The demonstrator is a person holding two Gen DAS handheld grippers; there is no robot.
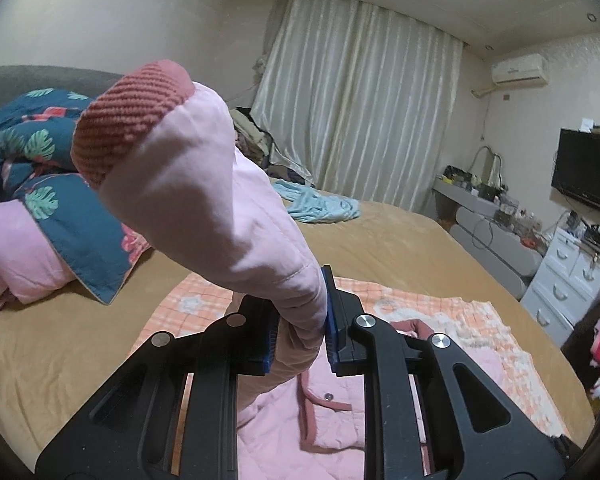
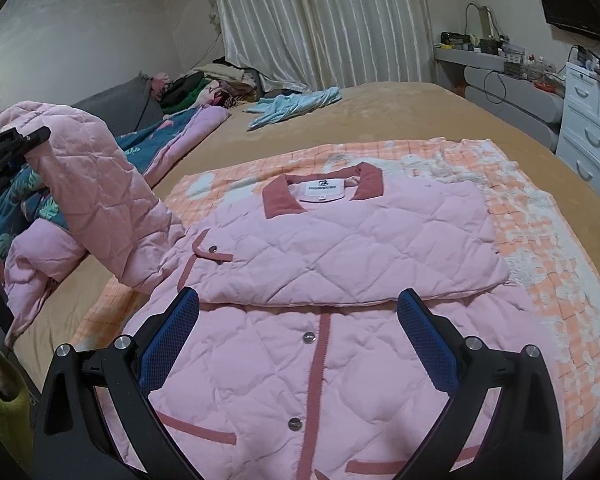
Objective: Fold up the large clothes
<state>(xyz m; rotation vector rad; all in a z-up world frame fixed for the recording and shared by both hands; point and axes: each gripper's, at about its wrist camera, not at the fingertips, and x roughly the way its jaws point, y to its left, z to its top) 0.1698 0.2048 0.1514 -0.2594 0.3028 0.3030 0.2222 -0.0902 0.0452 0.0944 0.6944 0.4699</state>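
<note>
A pink quilted jacket (image 2: 340,240) with a dusty-red collar and trim lies front-up on an orange checked blanket (image 2: 540,240) on the bed. Its far-side sleeve is folded across the chest. My left gripper (image 1: 302,320) is shut on the other sleeve (image 1: 204,184), which stands lifted in the air, its ribbed red cuff (image 1: 128,116) flopping toward the camera. The right wrist view shows that raised sleeve (image 2: 96,184) at the left, with the left gripper (image 2: 8,152) at its top. My right gripper (image 2: 298,312) hovers open over the jacket's lower front, nothing between its blue pads.
The tan bed (image 1: 400,240) carries a crumpled teal leaf-print quilt (image 1: 40,152) at the left and a light blue cloth (image 2: 296,106) farther back. Curtains (image 1: 360,100) hang behind. A grey desk and white drawers (image 2: 588,128) stand along the bed's right side.
</note>
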